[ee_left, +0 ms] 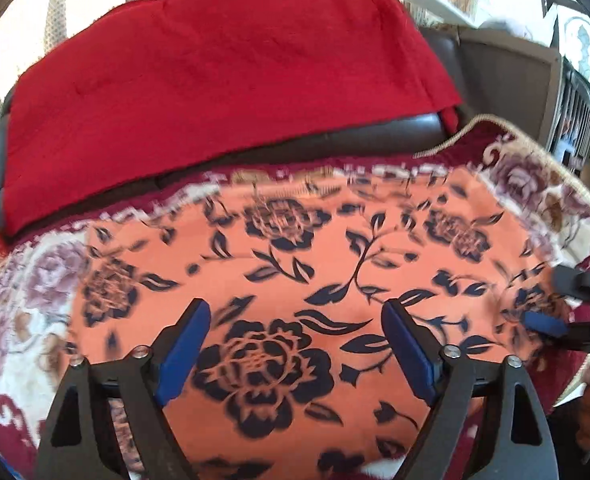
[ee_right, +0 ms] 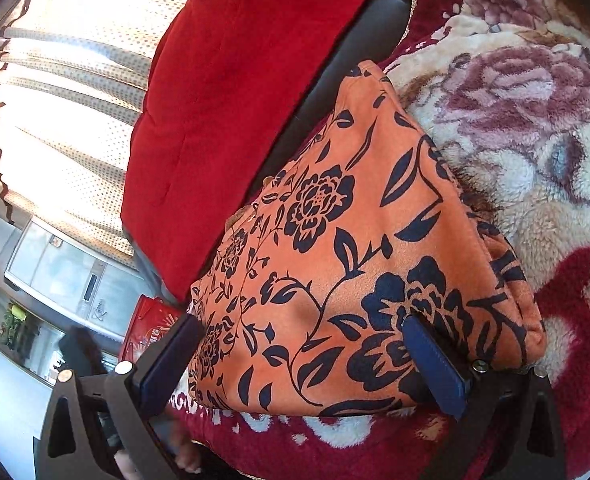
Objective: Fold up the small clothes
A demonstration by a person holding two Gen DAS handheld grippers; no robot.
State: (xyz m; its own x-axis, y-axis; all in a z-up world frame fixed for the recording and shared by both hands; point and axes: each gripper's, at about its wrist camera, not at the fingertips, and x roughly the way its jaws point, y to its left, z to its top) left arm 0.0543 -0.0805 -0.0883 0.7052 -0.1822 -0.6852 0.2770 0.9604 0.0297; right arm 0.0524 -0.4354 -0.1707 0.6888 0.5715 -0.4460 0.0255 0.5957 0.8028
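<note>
The orange floral garment [ee_left: 295, 280] lies folded flat on a plush rose-patterned blanket [ee_right: 535, 120], near a red cushion [ee_left: 215, 80], with the left gripper [ee_left: 295, 344] and right gripper [ee_right: 303, 360] above it, jaws wide, holding nothing.

Under the left gripper [ee_left: 295, 344] lies an orange cloth garment printed with dark navy flowers [ee_left: 295, 248], its weave fine, matt and smooth, with a faint suede-like nap. It rests on a thick cream-and-maroon floral fleece blanket [ee_right: 527, 128], deep-piled and fuzzy. Beyond the fingertips a plain red cloth cover [ee_left: 215, 80] looks soft and matt, draped over a dark brown glossy leather-like sofa back [ee_left: 375, 136]. Both grippers have matt black plastic fingers, blue rubbery pads [ee_right: 435, 364] and shiny metal screws [ee_left: 451, 352].
</note>
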